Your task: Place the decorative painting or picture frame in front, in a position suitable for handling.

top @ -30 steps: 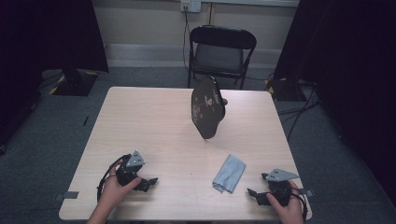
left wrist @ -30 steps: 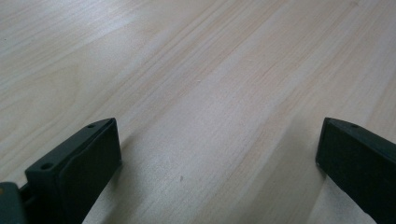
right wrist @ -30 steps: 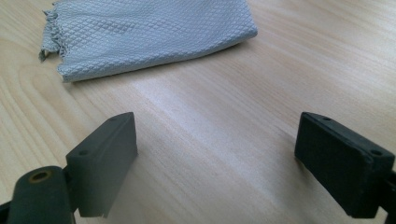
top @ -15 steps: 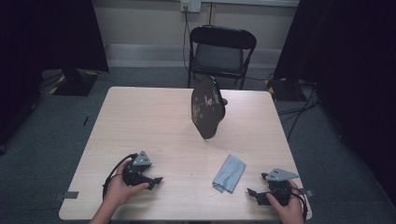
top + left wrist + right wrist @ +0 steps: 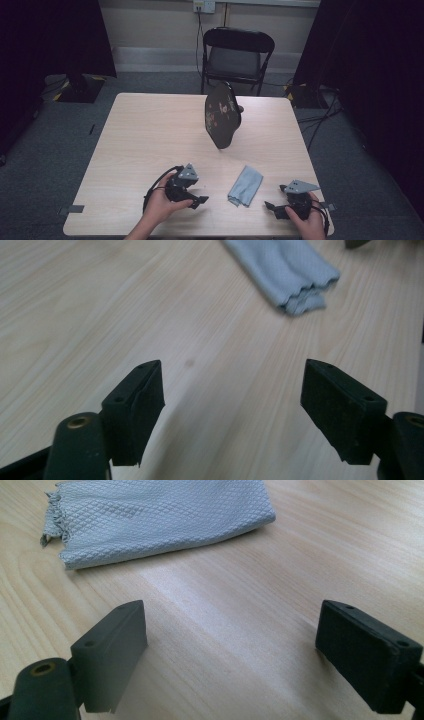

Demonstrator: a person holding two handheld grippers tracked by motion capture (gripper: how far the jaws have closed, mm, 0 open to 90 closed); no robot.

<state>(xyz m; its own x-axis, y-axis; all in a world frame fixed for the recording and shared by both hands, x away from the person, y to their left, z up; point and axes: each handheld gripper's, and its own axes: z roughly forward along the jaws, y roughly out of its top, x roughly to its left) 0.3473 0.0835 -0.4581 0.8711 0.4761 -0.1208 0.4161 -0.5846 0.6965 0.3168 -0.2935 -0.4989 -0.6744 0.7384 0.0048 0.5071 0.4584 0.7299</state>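
The folded blue-grey cloth (image 5: 245, 185) lies flat on the wooden table (image 5: 150, 135) near its front edge, between the two grippers, with its long axis slanting from its near-left end up to its far-right end in the high view. The left gripper (image 5: 201, 201) points toward the cloth's near end but remains apart from it; its jaws have just been closing a little yet are spread wide with only bare tabletop between them. The right gripper (image 5: 270, 206) sits right of the cloth, jaws also spread wide and holding nothing.

Curtained recording studio: black drapes (image 5: 60, 35), grey carpet (image 5: 45, 150), lone folding chair (image 5: 237, 55).
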